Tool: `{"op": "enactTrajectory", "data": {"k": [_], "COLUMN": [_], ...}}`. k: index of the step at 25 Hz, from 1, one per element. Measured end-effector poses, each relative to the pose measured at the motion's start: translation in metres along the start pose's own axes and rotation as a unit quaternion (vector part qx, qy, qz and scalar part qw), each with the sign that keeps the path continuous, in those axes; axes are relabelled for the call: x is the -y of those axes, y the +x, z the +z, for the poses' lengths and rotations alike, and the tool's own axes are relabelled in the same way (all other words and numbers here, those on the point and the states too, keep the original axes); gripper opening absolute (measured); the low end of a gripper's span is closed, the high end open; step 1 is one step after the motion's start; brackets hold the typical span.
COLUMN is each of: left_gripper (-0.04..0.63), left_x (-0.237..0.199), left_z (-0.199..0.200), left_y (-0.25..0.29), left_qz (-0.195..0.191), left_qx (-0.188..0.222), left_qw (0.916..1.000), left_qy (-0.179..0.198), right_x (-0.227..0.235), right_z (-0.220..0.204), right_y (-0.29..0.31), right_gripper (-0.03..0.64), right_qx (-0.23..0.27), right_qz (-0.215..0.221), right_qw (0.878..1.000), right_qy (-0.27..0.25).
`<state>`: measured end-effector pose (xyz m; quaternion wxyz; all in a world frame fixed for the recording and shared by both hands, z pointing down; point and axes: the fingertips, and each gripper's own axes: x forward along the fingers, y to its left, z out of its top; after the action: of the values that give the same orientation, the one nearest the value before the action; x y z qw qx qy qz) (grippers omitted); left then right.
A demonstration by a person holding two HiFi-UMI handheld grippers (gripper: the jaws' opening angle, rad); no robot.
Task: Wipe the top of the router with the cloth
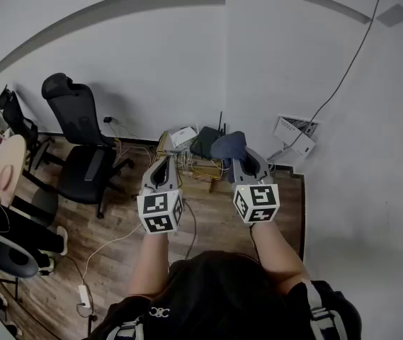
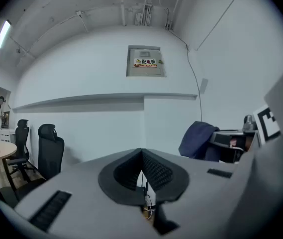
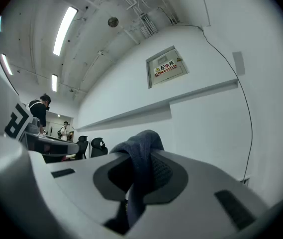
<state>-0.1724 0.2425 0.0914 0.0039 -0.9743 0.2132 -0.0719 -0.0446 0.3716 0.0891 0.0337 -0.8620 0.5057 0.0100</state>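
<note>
Gripping the cloth (image 3: pixel 140 151), the right gripper (image 3: pixel 140 173) partly hides the router (image 1: pixel 202 142).

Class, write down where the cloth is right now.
In the head view the dark blue cloth is right of centre, clamped in the jaws of the right gripper. It shows just right of the black router by the wall.

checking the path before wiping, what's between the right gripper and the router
In the head view, only the dark blue cloth, clamped in the right gripper, shows between it and the black router; nothing else blocks that stretch.
</note>
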Motion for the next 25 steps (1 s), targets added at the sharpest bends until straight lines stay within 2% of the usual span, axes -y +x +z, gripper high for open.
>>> {"op": "enactTrajectory", "data": {"k": [13,19,25], "left_gripper": [-0.003,-0.003,-0.003], "left_x": [0.024,0.038,0.042], "left_z": [-0.001,-0.011,-0.010], "left_y": [0.008,0.002,0.008], "left_qz": [-0.004,0.008,0.010], "left_qx": [-0.005,-0.016,-0.020], "left_qw": [1.0000,0.9998,0.9997], "left_qy": [0.007,0.006,0.002], "right_x": [0.013,0.005,0.010], "right_z": [-0.016,-0.026,-0.025], "right_y": [-0.008,-0.016,-0.012], "right_gripper": [0.023,0.023,0.023], "right_qx": [-0.019,-0.035,-0.039], "right_qz": [0.002,0.049,0.052], "right_qw": [1.000,0.998,0.998], "right_qy": [0.022,0.014,0.005]}}
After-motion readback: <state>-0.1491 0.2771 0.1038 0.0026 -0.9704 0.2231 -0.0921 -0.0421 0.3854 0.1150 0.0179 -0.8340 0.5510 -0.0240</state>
